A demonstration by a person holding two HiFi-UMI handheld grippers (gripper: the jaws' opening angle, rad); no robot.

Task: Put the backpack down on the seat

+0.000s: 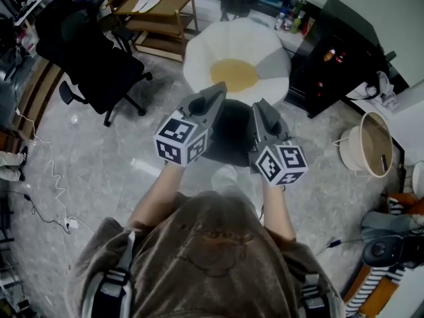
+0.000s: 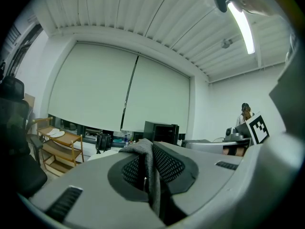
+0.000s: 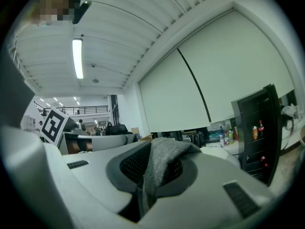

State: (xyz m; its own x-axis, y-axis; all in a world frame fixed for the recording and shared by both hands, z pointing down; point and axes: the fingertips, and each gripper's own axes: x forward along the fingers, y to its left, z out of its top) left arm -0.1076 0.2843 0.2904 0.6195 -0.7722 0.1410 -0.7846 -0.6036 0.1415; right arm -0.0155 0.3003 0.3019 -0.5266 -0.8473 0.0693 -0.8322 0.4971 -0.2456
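Note:
A dark backpack (image 1: 232, 136) hangs between my two grippers, above the floor just in front of the seat. The seat (image 1: 265, 48) is a white, petal-shaped chair with a yellow middle (image 1: 233, 73). In the head view my left gripper (image 1: 216, 90) and right gripper (image 1: 262, 106) point toward the seat, side by side. In the left gripper view the left gripper (image 2: 148, 149) is shut on a grey backpack strap (image 2: 151, 175). In the right gripper view the right gripper (image 3: 155, 151) is shut on a grey strap (image 3: 162, 163) too. The backpack's lower part is hidden behind the grippers.
A black office chair (image 1: 93, 58) stands to the left and a wooden shelf rack (image 1: 159, 18) behind it. A black cabinet (image 1: 338, 52) is right of the seat, with a beige round bin (image 1: 371, 144) nearer. Cables (image 1: 46, 177) trail over the floor at the left.

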